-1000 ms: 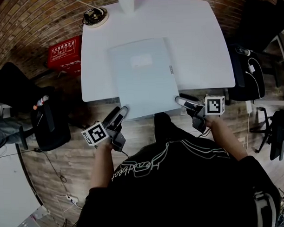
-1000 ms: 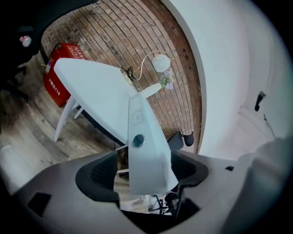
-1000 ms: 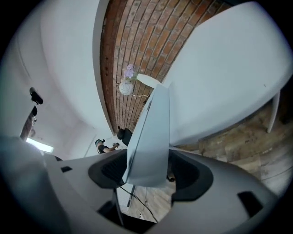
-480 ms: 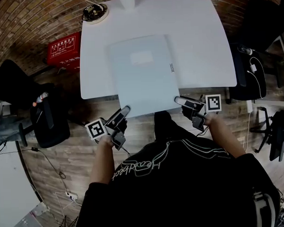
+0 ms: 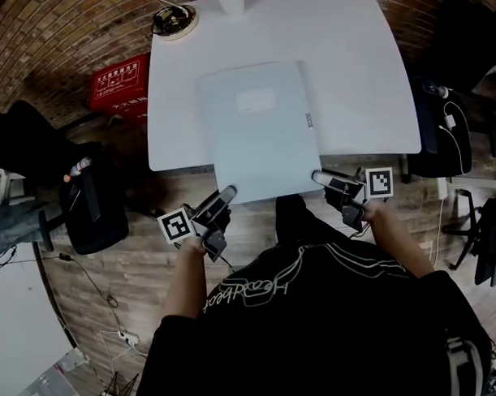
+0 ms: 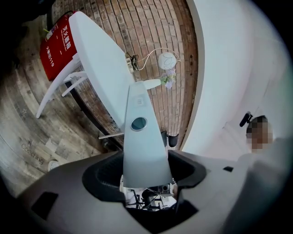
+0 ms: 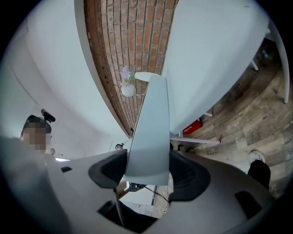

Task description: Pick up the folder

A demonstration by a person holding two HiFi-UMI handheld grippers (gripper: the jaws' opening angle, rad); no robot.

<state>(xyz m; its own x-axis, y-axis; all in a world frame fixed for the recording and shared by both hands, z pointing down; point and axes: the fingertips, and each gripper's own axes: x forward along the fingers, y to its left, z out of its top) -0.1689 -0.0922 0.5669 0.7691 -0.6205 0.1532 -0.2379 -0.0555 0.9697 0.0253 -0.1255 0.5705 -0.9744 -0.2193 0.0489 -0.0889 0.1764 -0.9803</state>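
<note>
**A:** Where is the folder (image 5: 258,128) sitting?

**B:** I'm seeing it lying flat on the white table (image 5: 349,60). Its near end is sticking out past the table's front edge, toward me.

**A:** What are the tongs doing?

**B:** I'm holding the left gripper (image 5: 227,192) at the near left corner of the folder. Its jaws are closing with the folder's thick edge between them, and in the left gripper view the pads are already meeting both faces. I'm keeping the right gripper (image 5: 319,178) at the near right corner. It is clamping the folder the same way, one jaw against each face.

**A:** Is the folder tilting?

**B:** I'm not able to tell from up here.
</note>
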